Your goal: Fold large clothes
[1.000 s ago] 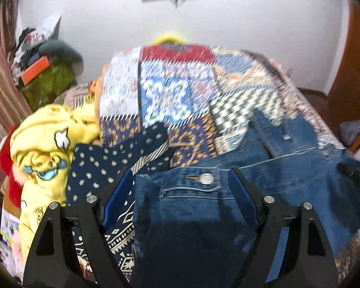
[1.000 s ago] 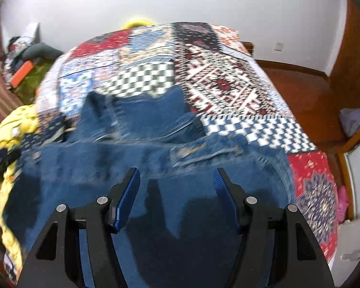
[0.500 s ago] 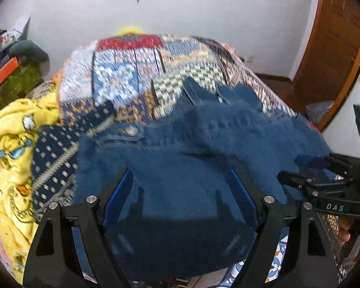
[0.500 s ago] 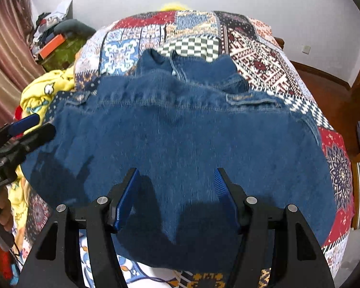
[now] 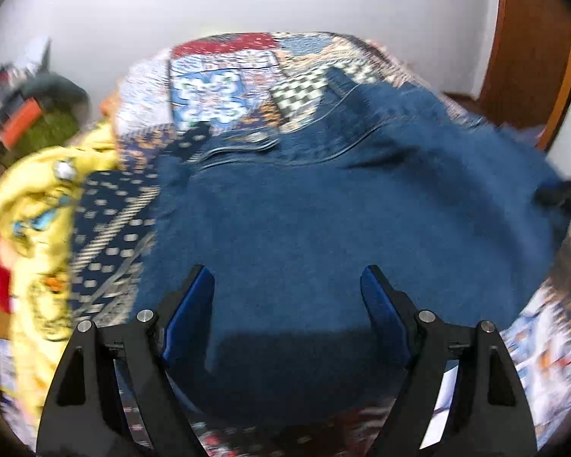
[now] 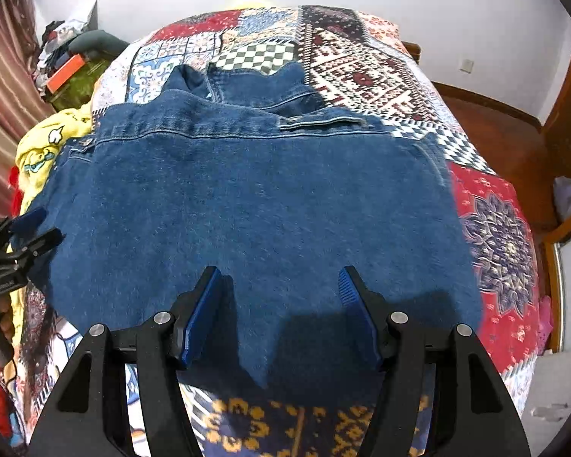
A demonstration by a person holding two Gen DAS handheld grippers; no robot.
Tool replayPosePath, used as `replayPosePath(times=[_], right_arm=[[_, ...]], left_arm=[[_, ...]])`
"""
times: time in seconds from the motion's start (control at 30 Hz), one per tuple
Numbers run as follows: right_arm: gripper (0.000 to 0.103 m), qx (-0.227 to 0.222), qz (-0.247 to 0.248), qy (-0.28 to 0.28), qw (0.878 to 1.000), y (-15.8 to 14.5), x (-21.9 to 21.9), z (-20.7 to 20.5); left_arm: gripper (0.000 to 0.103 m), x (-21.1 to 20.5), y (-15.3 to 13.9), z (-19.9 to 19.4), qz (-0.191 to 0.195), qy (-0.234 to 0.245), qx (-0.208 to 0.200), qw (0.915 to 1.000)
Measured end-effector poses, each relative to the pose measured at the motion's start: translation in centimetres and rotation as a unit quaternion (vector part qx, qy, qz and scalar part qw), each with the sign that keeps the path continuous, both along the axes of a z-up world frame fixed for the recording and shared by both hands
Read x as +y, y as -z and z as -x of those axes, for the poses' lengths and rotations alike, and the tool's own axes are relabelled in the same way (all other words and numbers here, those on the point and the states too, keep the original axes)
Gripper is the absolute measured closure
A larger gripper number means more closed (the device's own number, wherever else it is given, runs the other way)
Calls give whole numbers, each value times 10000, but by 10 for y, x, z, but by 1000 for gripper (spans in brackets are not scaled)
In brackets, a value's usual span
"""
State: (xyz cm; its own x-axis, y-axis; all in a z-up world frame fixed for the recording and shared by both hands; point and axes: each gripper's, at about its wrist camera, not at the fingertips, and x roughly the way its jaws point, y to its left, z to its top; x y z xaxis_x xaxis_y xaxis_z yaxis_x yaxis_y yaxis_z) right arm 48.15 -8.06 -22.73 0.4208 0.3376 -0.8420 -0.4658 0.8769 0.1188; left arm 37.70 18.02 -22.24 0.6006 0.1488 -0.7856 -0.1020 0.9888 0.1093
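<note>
A large blue denim garment (image 6: 255, 205) lies spread flat on the patchwork bedspread (image 6: 361, 64), its near edge toward me. It also shows in the left wrist view (image 5: 323, 221), blurred. My right gripper (image 6: 281, 282) is open and empty above the garment's near edge. My left gripper (image 5: 287, 285) is open and empty above the garment's near left part. The left gripper also shows in the right wrist view (image 6: 23, 236) at the garment's left edge. The right gripper's dark tip shows in the left wrist view (image 5: 567, 194) at the far right.
A yellow printed garment (image 5: 38, 205) and a navy dotted one (image 5: 114, 221) lie at the bed's left side. Clutter with an orange box (image 6: 64, 72) sits far left by a curtain. A wooden door (image 5: 529, 57) and wooden floor (image 6: 487, 122) are on the right.
Both grippers pulled back toward the near edge of the bed. The denim garment went from bunched to spread flat. The left wrist view is now blurred from motion.
</note>
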Motion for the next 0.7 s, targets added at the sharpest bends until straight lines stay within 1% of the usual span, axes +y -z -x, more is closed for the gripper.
replayPosePath(times=[0.03,0.13,0.17,0.23,0.27,0.33,0.37,0.4,0.43,0.5,0.57,0.7], right_arm=[[43,-110,150,77,9998,-1,-3,2],[42,-329,521,151,9980,0,-13,6],[42,-343,516,138,9980,0,-18,7],[42,-305,373,106,9988,0,-29,10],[42,-304,322,102,9990,0,-33,13],[42,-380,373,134,9985,-3,-38,20],[38,-444,516,199,9975,-4,-38,21],[36,-535,765,318,9951,-4,-37,23],[32,-599,908,380,9933,-4,-37,25],[32,-661,937,376,9927,-4,-39,29],[32,-593,918,383,9933,-5,-41,31],[32,-653,939,354,9928,-11,-41,36]], left_arm=[[22,3,2,5,-91,9,-7,10000],[22,14,3,19,140,113,-91,9998],[22,16,1,24,142,73,-135,9998],[22,20,-3,34,-65,-130,-234,9996],[22,25,-3,38,-91,-233,-246,9994],[22,41,-3,49,180,-501,-236,9983],[22,50,-2,53,324,-655,-236,9970],[22,58,-2,58,495,-814,-231,9952],[22,68,-1,63,718,-987,-253,9922],[22,86,-1,75,1220,-1355,-318,9827],[22,97,-1,86,1659,-1594,-377,9724],[22,98,2,98,2308,-1583,-510,9587]])
